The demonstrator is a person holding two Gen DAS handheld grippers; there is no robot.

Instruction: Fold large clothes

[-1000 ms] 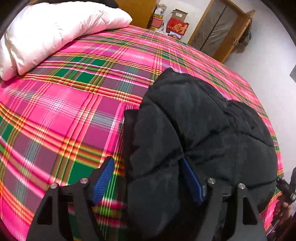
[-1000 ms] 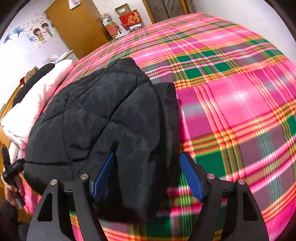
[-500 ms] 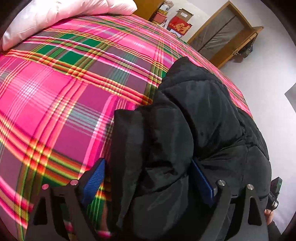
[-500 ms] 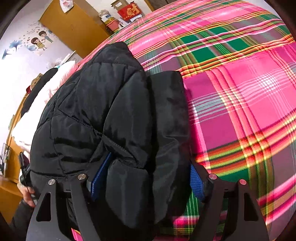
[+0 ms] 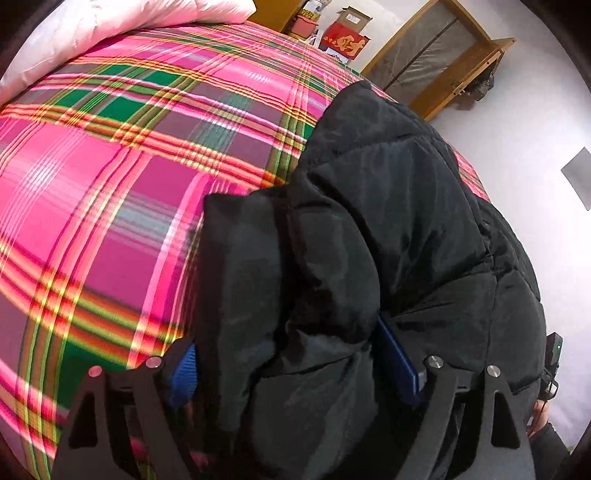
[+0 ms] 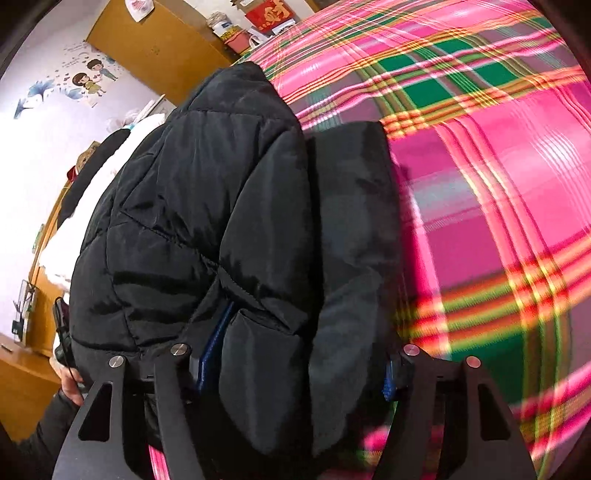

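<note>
- Plaid bed [image 5: 110, 206] lies ahead of both grippers.
- Black jacket [image 5: 369, 240] sits folded on it.
- Left gripper [image 5: 295, 369] closing, jacket edge between its jaws.
- Right gripper [image 6: 295, 365] closing around the opposite edge.

Black puffer jacket [image 5: 369, 240] fills centre and lower right of frame, lying on pink-green plaid bedspread [image 5: 110, 184]. Left gripper [image 5: 295, 365] at bottom edge, jaws closing, a thick jacket fold between its blue pads [image 5: 397, 360]. Pale pink pillow [image 5: 110, 22] upper left; wooden door frame [image 5: 436, 59] upper right
</note>
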